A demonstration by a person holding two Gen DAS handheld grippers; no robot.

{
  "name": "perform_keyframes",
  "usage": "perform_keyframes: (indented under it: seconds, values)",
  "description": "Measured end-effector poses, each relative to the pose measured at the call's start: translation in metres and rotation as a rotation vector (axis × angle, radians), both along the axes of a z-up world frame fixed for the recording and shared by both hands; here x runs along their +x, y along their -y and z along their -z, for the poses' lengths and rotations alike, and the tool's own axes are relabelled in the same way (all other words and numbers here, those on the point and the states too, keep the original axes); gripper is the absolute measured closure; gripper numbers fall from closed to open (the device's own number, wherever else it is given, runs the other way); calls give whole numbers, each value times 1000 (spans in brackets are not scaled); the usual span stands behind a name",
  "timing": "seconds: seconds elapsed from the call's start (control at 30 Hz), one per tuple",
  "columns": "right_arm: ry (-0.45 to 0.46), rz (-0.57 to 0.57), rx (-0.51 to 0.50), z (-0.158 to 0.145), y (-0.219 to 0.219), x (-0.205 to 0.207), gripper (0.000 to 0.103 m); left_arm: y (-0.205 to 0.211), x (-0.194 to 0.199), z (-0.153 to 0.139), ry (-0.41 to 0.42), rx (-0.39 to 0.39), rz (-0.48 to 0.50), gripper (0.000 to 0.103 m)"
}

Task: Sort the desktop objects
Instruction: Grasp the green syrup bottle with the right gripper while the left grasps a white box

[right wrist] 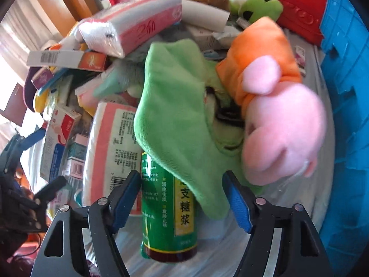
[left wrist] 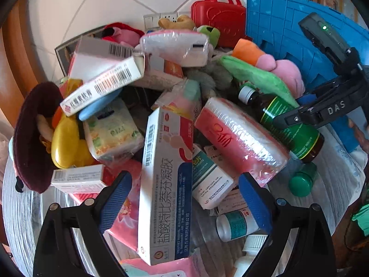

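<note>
A blue crate [left wrist: 288, 30] walls the desk's right edge, its ribbed side close beside the plush pig [right wrist: 276, 120]. The heap of boxes, tissue packs and toys fills the middle, leaving bare cloth only along the near right. The pink tissue pack [left wrist: 239, 138] lies touching the green syrup bottle [right wrist: 170, 210], whose label ends in 糖浆. The white ointment box [left wrist: 166, 184] reads 盐酸特比萘芬凝胶. The left tongs [left wrist: 184, 207] gape open around that box; the right tongs [right wrist: 182, 198], marked DAS, stand open astride the bottle.
</note>
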State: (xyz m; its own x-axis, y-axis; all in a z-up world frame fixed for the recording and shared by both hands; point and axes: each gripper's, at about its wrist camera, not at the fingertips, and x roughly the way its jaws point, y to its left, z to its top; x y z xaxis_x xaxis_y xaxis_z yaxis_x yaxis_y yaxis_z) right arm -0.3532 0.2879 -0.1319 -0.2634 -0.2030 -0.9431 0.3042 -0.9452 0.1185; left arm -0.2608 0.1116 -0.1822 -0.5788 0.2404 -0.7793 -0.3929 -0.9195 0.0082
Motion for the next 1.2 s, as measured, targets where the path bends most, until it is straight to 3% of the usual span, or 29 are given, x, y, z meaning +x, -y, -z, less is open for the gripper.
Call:
perform_keyframes:
  seconds: [0.13, 0.2, 0.3, 0.47, 0.57, 0.7, 0.77, 1.0, 1.13, 1.17, 1.2]
  values:
    - [5, -3, -4, 6, 0, 1, 34, 13, -10, 3, 31, 79, -28, 12]
    - [0, -3, -6, 6, -2, 3, 34, 19, -10, -6, 21, 110, -29, 20]
    - [2, 4, -17, 5, -5, 3, 34, 22, -5, -17, -34, 65, -30, 21]
    - [3, 5, -11, 3, -6, 3, 34, 41, -5, -12, 32, 121, -49, 21]
    - [5, 12, -20, 2, -8, 4, 34, 43, -4, -8, 46, 94, -42, 22]
    - [7, 17, -13, 2, -8, 5, 34, 26, -8, -1, 71, 55, 29, 56]
    - [5, 26, -8, 2, -7, 5, 34, 15, -7, -3, 75, 65, 79, 66]
    - [9, 46, -3, 0, -10, 5, 34, 11, -12, -1, 93, 131, 108, 69]
    - [21, 58, -7, 1, -13, 2, 30, 10, -17, 2, 77, 75, 76, 70]
    - [26, 65, -16, 1, -15, 1, 30, 10, -17, 2, 84, 65, 77, 79]
    - [27, 72, -25, 2, -16, 0, 30, 9, -16, 2, 92, 55, 81, 80]
